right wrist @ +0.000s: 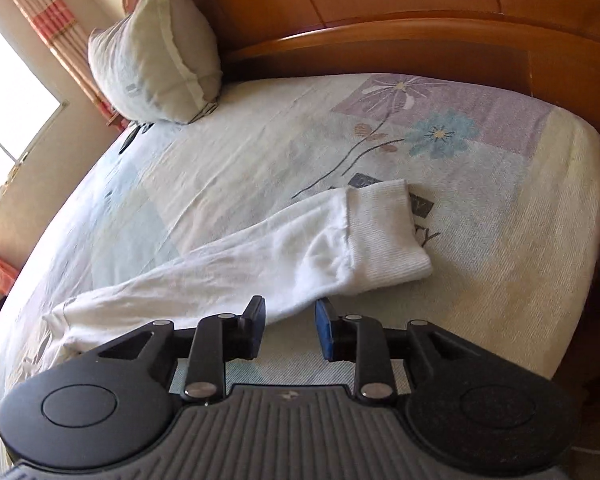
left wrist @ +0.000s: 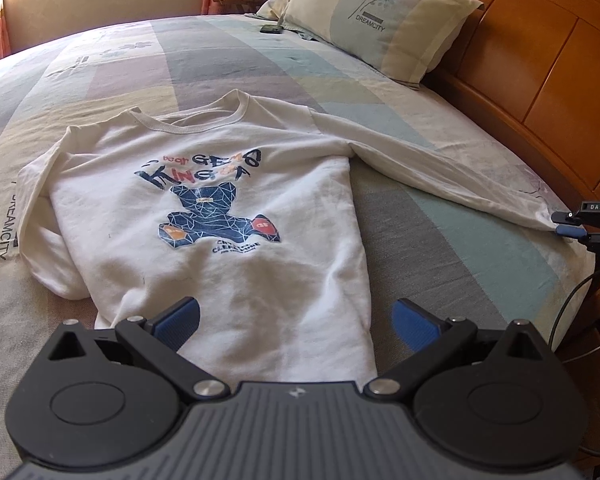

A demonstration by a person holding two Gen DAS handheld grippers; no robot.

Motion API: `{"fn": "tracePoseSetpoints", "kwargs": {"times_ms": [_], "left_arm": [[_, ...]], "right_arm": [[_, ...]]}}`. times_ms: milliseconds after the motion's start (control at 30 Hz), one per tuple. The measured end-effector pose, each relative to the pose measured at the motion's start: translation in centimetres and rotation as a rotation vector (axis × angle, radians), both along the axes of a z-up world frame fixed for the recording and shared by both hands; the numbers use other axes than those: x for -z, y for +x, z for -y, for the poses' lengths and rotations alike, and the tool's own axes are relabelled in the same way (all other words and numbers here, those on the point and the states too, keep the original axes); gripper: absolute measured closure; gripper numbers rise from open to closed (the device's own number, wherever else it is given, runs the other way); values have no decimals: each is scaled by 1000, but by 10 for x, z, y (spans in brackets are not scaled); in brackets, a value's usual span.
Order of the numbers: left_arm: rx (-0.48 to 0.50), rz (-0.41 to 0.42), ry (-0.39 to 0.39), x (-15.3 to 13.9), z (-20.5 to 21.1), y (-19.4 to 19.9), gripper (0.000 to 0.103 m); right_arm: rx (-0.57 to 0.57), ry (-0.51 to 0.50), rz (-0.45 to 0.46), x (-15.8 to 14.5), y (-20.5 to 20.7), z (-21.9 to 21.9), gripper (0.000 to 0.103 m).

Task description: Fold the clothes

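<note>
A white sweatshirt (left wrist: 220, 264) with a blue bear print lies face up on the bed (left wrist: 440, 240). One sleeve (left wrist: 440, 160) stretches out toward the bed's right edge; the other bends along the body on the left. My left gripper (left wrist: 296, 316) hovers over the hem, open, nothing between its blue pads. In the right wrist view the stretched sleeve (right wrist: 220, 276) ends in a ribbed cuff (right wrist: 384, 232). My right gripper (right wrist: 290, 314) sits just short of that sleeve, jaws parted and empty. From the left wrist view the right gripper (left wrist: 568, 226) shows by the cuff.
Pillows (left wrist: 380, 20) (right wrist: 156, 52) lean on the wooden headboard (left wrist: 540, 60) (right wrist: 420, 8). A small dark object (left wrist: 271, 29) lies on the sheet near them. A cable (left wrist: 568, 308) hangs at the bed's right edge. A window (right wrist: 12, 92) and curtains stand beyond.
</note>
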State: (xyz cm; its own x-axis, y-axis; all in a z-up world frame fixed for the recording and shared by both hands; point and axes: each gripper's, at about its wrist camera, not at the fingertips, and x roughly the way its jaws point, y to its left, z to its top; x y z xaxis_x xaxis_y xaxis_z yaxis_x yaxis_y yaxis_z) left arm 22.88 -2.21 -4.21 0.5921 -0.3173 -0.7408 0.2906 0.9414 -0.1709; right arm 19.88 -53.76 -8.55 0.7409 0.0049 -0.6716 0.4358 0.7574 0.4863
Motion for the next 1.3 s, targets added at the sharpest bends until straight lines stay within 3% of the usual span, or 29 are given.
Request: {"fn": "tracePoseSetpoints", "kwargs": {"times_ms": [133, 267, 500, 700, 800, 867, 933, 967, 1067, 1167, 1300], "left_arm": [[3, 6, -4, -1, 2, 2, 1], [5, -2, -6, 1, 3, 3, 1], [-22, -25, 8, 9, -2, 9, 1], [-32, -54, 1, 21, -8, 16, 1], [-29, -62, -6, 25, -7, 18, 1], [-26, -65, -10, 28, -7, 19, 1], [-26, -65, -16, 29, -7, 19, 1], [-28, -64, -20, 29, -8, 19, 1], [-32, -62, -25, 27, -11, 19, 1], [-40, -58, -30, 25, -15, 18, 1], [-47, -52, -34, 22, -19, 16, 1]], "right_arm": [[-136, -160, 89, -30, 18, -28, 61], [-308, -276, 139, -45, 78, -56, 61], [-589, -393, 105, -17, 202, -115, 61], [-784, -492, 50, 23, 227, -155, 60], [-790, -566, 82, 28, 214, -165, 60], [-823, -592, 79, 27, 209, -170, 67], [-854, -645, 60, 24, 210, -178, 94], [-861, -688, 49, 22, 211, -183, 98], [-788, -760, 54, 14, 222, -184, 99], [-672, -760, 57, 7, 240, -176, 98], [-586, -775, 19, 4, 246, -175, 89]]}}
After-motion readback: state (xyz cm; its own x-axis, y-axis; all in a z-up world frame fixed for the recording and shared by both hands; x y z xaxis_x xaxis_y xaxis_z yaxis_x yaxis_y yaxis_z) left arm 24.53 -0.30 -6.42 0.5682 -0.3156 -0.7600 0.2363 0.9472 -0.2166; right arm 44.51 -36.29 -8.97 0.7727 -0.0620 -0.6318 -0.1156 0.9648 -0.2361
